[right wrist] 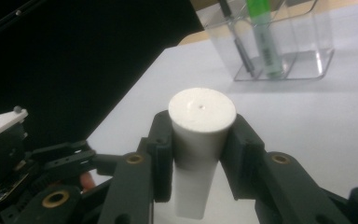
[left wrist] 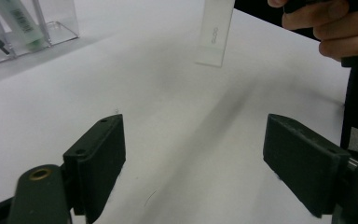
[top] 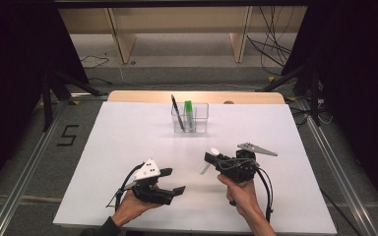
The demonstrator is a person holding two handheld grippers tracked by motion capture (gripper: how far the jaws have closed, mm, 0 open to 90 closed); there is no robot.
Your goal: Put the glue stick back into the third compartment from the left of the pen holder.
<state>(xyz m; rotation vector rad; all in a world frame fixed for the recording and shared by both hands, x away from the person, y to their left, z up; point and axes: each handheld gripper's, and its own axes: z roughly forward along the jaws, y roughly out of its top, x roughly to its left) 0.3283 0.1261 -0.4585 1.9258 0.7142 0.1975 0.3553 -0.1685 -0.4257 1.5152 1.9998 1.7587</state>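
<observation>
My right gripper is clamped on a white tube, its two pads pressing the tube's sides just under the flat round end. In the right gripper view the tube stands between the jaws with that end towards the camera and the rest of it running down past the pads. From above, the tube hangs tilted over the white worktop, its lower end clear of the surface, a little right of the middle and nearer the front edge than the back.

My left gripper sits near the front edge, left of the middle, with its jaws standing wide and nothing between them; only bare worktop shows there in the left gripper view. In that view the tube hangs ahead of the left jaws and well apart from them, under my right hand.

A clear holder stands towards the back edge near the middle, with a black pen and a green marker upright in it.
</observation>
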